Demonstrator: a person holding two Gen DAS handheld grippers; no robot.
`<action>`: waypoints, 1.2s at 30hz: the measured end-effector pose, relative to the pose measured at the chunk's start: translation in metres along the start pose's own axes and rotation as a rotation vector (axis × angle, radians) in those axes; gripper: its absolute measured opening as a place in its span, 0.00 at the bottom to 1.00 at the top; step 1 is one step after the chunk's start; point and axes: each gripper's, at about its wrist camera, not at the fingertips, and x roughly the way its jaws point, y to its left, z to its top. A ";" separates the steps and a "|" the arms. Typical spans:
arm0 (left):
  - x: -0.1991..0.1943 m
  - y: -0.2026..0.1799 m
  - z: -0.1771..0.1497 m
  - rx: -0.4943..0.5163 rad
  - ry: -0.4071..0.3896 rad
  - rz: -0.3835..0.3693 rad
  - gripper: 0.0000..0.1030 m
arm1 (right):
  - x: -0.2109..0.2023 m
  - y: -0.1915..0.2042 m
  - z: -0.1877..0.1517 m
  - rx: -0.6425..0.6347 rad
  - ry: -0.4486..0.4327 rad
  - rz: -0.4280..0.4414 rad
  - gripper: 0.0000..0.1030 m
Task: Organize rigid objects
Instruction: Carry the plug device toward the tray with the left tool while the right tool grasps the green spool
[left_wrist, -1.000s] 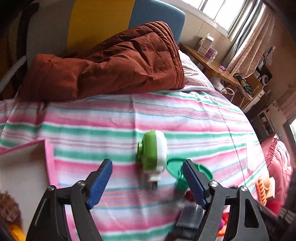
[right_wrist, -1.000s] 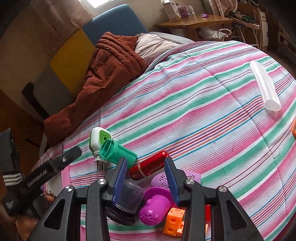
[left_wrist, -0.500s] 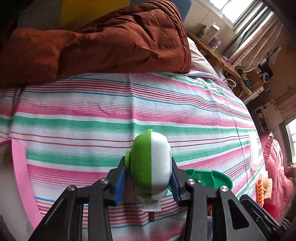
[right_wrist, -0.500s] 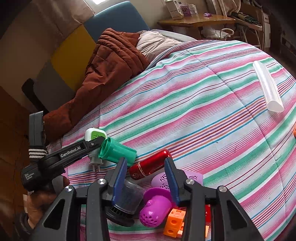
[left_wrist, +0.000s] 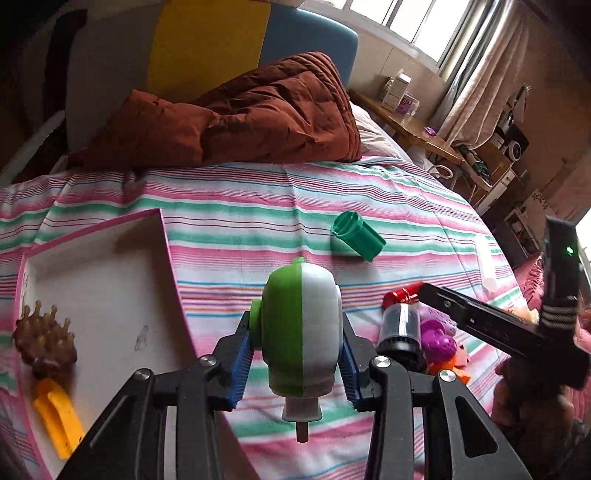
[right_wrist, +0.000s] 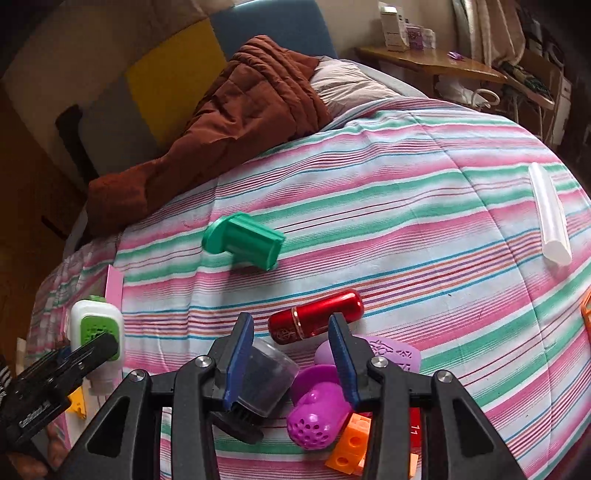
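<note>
My left gripper (left_wrist: 295, 363) is shut on a green-and-white plug-in device (left_wrist: 301, 332), lifted off the striped bed beside a pink-rimmed white box (left_wrist: 110, 280); the device also shows in the right wrist view (right_wrist: 98, 332). The box holds a brown spiky brush (left_wrist: 44, 341) and an orange piece (left_wrist: 59, 421). My right gripper (right_wrist: 291, 356) is open above a pile: a dark clear-capped brush (right_wrist: 258, 384), a purple perforated piece (right_wrist: 317, 413), a red capsule (right_wrist: 314, 317) and orange blocks (right_wrist: 351, 446). A green cylinder (right_wrist: 243, 243) lies farther up the bed.
A brown quilt (left_wrist: 240, 118) is heaped at the head of the bed. A white tube (right_wrist: 550, 214) lies at the bed's right side. A wooden bedside table (right_wrist: 428, 62) with boxes stands by the window. The bed edge falls away at right.
My left gripper closed on the green-and-white device, lifted it and carried it left toward the pink box. The green cylinder now lies alone. My right gripper barely moved.
</note>
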 end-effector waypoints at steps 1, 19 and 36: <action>-0.008 0.000 -0.006 0.004 -0.007 -0.006 0.41 | 0.001 0.006 0.000 -0.033 0.004 0.002 0.41; -0.099 0.088 -0.105 -0.173 -0.026 0.014 0.41 | 0.097 0.086 0.045 -0.674 0.224 -0.201 0.42; -0.124 0.110 -0.128 -0.253 -0.073 0.050 0.41 | 0.061 0.130 -0.055 -0.691 0.265 -0.023 0.29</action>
